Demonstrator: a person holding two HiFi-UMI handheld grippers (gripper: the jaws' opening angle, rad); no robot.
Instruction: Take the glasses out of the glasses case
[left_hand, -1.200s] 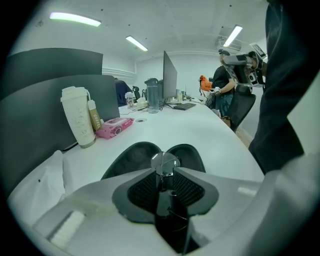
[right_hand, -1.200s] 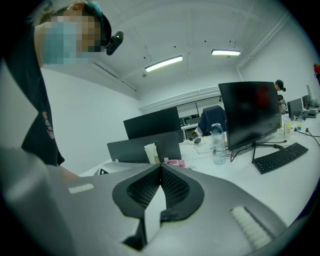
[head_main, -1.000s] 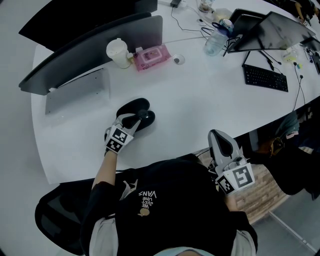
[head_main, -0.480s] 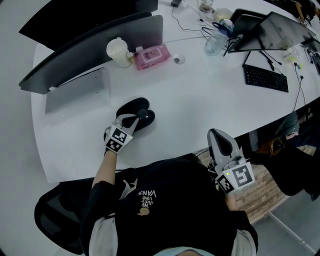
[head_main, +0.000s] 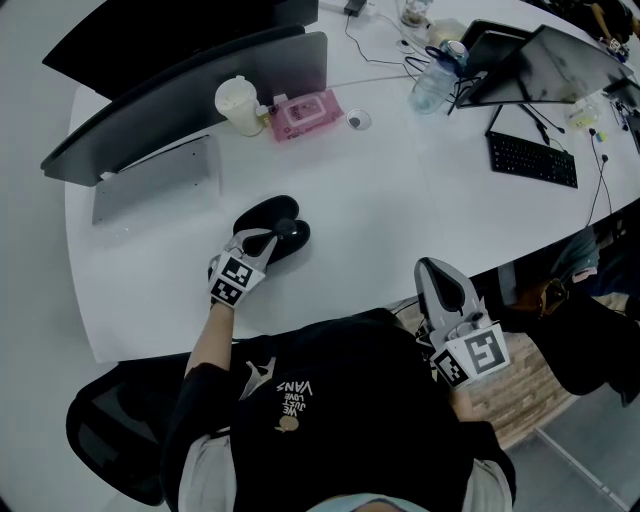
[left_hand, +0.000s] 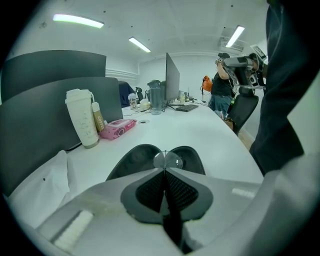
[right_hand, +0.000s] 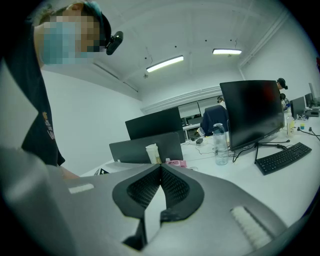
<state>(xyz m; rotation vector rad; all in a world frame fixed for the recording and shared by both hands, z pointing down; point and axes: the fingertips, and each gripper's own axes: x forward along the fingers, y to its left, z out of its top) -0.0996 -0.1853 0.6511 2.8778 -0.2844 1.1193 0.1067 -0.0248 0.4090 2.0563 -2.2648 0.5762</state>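
Note:
The black glasses case lies open on the white table, its two halves spread like a shell. The glasses show as a clear round lens over the case, right at my left jaw tips. My left gripper reaches onto the case from the near side, and its jaws are pressed together on the glasses. My right gripper hangs off the table's near edge, beside the person's body. Its jaws are shut with nothing between them.
Behind the case stand a grey divider panel, a white lidded cup and a pink wipes pack. A water bottle, a keyboard and a monitor crowd the far right. People stand in the background.

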